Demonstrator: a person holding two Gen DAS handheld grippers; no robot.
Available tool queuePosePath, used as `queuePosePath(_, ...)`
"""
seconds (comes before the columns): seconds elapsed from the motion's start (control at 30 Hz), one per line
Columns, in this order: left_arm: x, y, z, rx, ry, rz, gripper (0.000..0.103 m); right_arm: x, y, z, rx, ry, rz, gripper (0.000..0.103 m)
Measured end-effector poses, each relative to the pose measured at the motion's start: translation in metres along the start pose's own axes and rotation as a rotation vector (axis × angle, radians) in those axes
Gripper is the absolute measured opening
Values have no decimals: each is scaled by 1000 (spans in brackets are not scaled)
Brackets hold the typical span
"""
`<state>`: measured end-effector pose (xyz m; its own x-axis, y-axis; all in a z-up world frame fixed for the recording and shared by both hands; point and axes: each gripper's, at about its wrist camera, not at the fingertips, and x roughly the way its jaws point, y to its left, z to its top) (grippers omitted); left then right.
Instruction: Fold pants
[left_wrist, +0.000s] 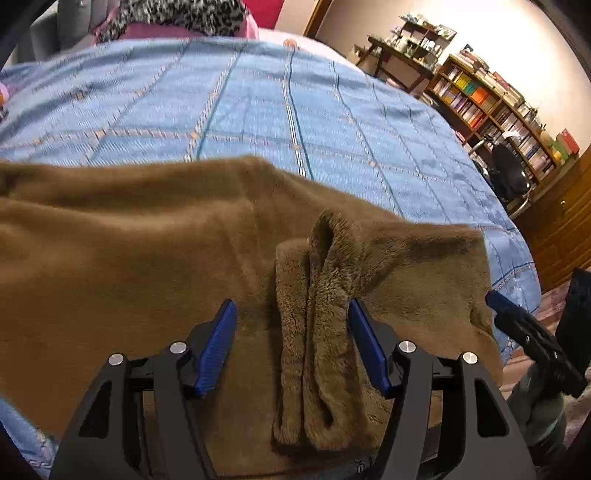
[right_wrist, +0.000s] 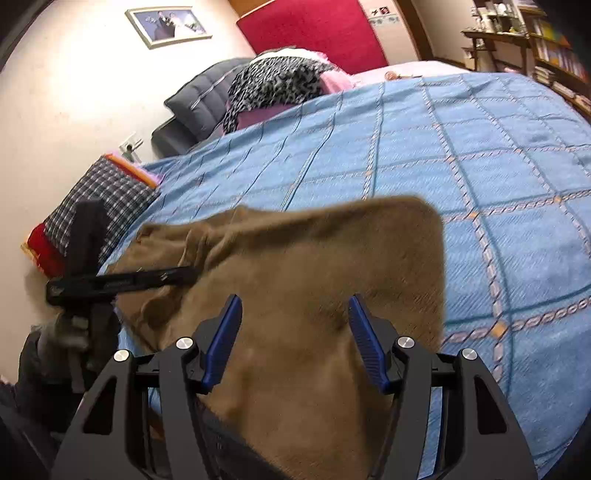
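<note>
We find brown fleece pants (left_wrist: 147, 258) flat on blue bedspread (left_wrist: 258, 110) at near edge of bed, long axis crosswise. Rolled fold (left_wrist: 317, 332) lies between jaws of left gripper (left_wrist: 291, 325), spread, pads clear. Right gripper (right_wrist: 293, 321) likewise spread, empty, over opposite end.

Each gripper is built the same. The left gripper (left_wrist: 291, 314) and the right gripper (right_wrist: 293, 310) have matte black angular arms with triangular cut-outs, round silver screws (left_wrist: 406, 346) at the pivots, and ribbed blue pads (left_wrist: 218, 347) lining the inner faces of the fingers. Beside the left gripper's black handle, a dark glove (right_wrist: 35, 354) covers the person's hand.
</note>
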<state>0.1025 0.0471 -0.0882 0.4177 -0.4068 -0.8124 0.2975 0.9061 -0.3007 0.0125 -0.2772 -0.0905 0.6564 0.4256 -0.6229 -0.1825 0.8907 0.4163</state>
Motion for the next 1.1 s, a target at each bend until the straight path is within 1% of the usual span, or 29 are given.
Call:
queuePosePath(0.1,-16,-7,3,9,-49,4,63,2,-8,10,19,-12,-31,61)
queuePosePath(0.17,-27,-14,5,10,-82,-15,63,4,-11,17,32,-21,-49,61)
queuePosePath(0.27,-34,-30,7,32,-112,-77,63,6,-13,28,33,-42,-60,61)
queuePosePath(0.3,-33,-37,8,42,-119,-110,63,8,-13,31,29,-48,-63,61)
queuePosePath(0.43,-14,-53,12,44,-110,-198,63,18,-15,36,21,-41,-68,61)
queuePosePath(0.57,19,-52,16,2,-73,-189,63,34,-17,40,21,-18,-88,61)
queuePosePath(0.67,38,-44,15,-11,-68,-170,63,47,-21,39,30,-3,-90,61)
queuePosePath(0.73,42,-42,13,1,-83,-168,62,56,-22,37,27,9,-100,61)
queuePosePath(0.8,45,-42,12,7,-87,-158,60,65,-23,34,17,17,-121,61)
queuePosePath(0.9,48,-38,9,17,-95,-156,57,78,-21,27,-28,17,-154,63)
queuePosePath(1.0,50,-36,8,27,-107,-173,56,80,-19,22,-57,2,-160,66)
queuePosePath(1.1,49,-35,7,21,-118,-185,56,81,-19,21,-58,7,-157,67)
